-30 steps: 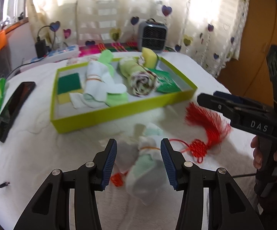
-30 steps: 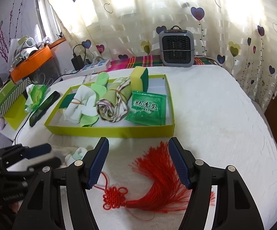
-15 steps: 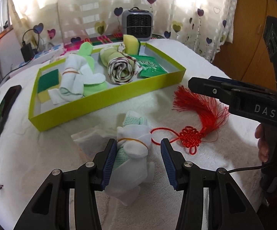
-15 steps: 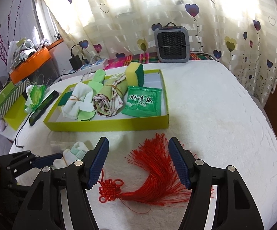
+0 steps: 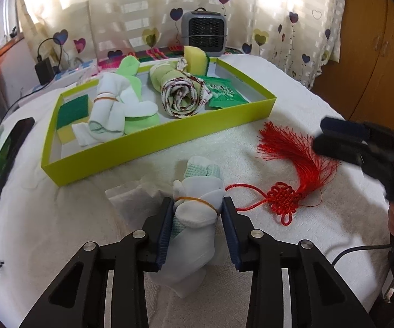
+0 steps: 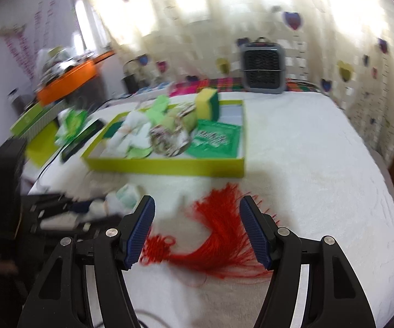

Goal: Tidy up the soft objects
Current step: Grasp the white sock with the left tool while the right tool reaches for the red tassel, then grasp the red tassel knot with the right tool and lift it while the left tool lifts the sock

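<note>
A white and mint sock bundle point(image 5: 197, 188), tied with a rubber band, lies on the white bedcover in front of the yellow-green tray point(image 5: 169, 139). My left gripper point(image 5: 197, 202) straddles its middle. Its jaws are closing, and both blue pads touch the bundle's sides. A red tassel with a knot point(image 5: 298, 150) lies to the right of the bundle. My right gripper point(image 6: 197, 207) hangs open just over the tassel point(image 6: 218, 229), with nothing gripped. The right wrist view is blurred by motion. It shows the bundle point(image 6: 126, 194) and the left gripper at the lower left.
The tray holds a second sock bundle point(image 5: 109, 109), a rolled towel point(image 5: 181, 95), sponges point(image 5: 195, 60) and a green packet point(image 5: 222, 93). A phone point(image 5: 5, 158) lies left of the tray. A crumpled clear wrapper point(image 5: 134, 194) sits beside the bundle, and a grey heater point(image 5: 203, 37) stands at the back.
The left jaws narrowed from wide apart until both pads met the sock bundle. The right gripper shifted slightly over the tassel, and its view is now blurred.
</note>
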Demonstrator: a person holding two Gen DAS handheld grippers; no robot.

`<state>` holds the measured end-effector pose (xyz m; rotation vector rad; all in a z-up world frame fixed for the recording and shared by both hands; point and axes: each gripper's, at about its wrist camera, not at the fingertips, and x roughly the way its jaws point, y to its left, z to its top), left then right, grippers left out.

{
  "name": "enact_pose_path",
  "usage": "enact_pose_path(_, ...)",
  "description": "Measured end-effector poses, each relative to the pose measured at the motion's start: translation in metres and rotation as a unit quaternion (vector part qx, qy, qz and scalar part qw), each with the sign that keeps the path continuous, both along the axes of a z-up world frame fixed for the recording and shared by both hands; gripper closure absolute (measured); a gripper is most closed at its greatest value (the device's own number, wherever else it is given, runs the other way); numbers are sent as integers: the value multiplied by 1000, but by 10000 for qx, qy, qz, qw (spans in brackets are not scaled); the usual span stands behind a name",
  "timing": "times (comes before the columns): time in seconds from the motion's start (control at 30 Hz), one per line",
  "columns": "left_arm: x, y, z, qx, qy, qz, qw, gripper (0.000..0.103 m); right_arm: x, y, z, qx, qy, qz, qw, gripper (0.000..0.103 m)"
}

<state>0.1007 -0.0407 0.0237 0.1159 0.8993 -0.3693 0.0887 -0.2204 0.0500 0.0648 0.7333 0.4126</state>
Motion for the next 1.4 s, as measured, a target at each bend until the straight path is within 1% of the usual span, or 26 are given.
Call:
enact_pose_path(0.07, 0, 0, 0, -3, -1, 4, 10000, 69, -4, 1, -2, -54, 23, 300, 9995, 38)
enact_pose_path(0.13, -1, 1, 0, -10, 2, 5, 10000, 69, -7, 5, -6, -224, 77, 576, 9981, 38)
enact_pose_path(0.2, 0, 1, 0, -18, 5, 8, 10000, 69, -12, 10, -11, -389, 107, 953, 9946, 38)
enact_pose_path(0.27, -1, 1, 0, -48, 20, 15, 10000, 69, -16, 15, -15, -582, 99, 1183, 9912, 38)
enact_pose_path(0.37, -1, 2, -1, -81, 33, 18, 10000, 69, -16, 21, -18, -816, 72, 1339, 9876, 38)
enact_pose_path(0.5, -1, 2, -1, -96, 42, 22, 9999, 69, -14, 31, -24, -1168, 45, 1704, 9784, 38)
enact_pose_path(0.6, 0, 2, -1, -105, 47, 24, 9999, 69, -13, 35, -30, -1435, 77, 1926, 9707, 38)
enact_pose_path(0.67, 0, 2, -2, -124, 57, 27, 9999, 69, -9, 36, -35, -1579, 189, 1971, 9674, 39)
enact_pose_path(0.73, 0, 3, -2, -133, 61, 28, 9999, 69, -7, 35, -39, -1671, 243, 1988, 9654, 42)
enact_pose_path(0.8, 0, 2, -2, -142, 66, 33, 9999, 69, -3, 32, -41, -1602, 260, 1927, 9677, 44)
enact_pose_path(0.87, 2, 4, -2, -160, 78, 37, 9998, 69, 2, 30, -41, -1594, 271, 1752, 9712, 51)
enact_pose_path(0.9, 2, 4, -2, -168, 81, 39, 9998, 69, 4, 28, -41, -1559, 266, 1669, 9732, 53)
enact_pose_path(0.93, 2, 4, -2, -179, 84, 43, 9998, 69, 6, 26, -40, -1525, 255, 1590, 9751, 59)
enact_pose_path(1.0, 1, 3, -3, -195, 90, 46, 9998, 69, 10, 24, -39, -1437, 245, 1420, 9791, 62)
enact_pose_path(1.07, 2, 4, -3, -200, 90, 50, 9997, 69, 13, 24, -39, -1447, 218, 1280, 9809, 71)
enact_pose_path(1.1, 1, 3, -3, -204, 90, 52, 9997, 69, 16, 23, -40, -1448, 247, 1158, 9824, 71)
enact_pose_path(1.13, 2, 4, -3, -200, 92, 51, 9997, 69, 20, 20, -39, -1336, 291, 1059, 9849, 72)
enact_pose_path(1.27, 2, 5, -3, -213, 97, 56, 9997, 69, 29, 14, -39, -1128, 400, 758, 9899, 83)
enact_pose_path(1.33, 2, 5, -3, -226, 104, 63, 9997, 69, 30, 13, -38, -1133, 401, 649, 9906, 88)
enact_pose_path(1.4, 2, 5, -3, -263, 133, 86, 9995, 69, 29, 12, -38, -1167, 364, 509, 9912, 89)
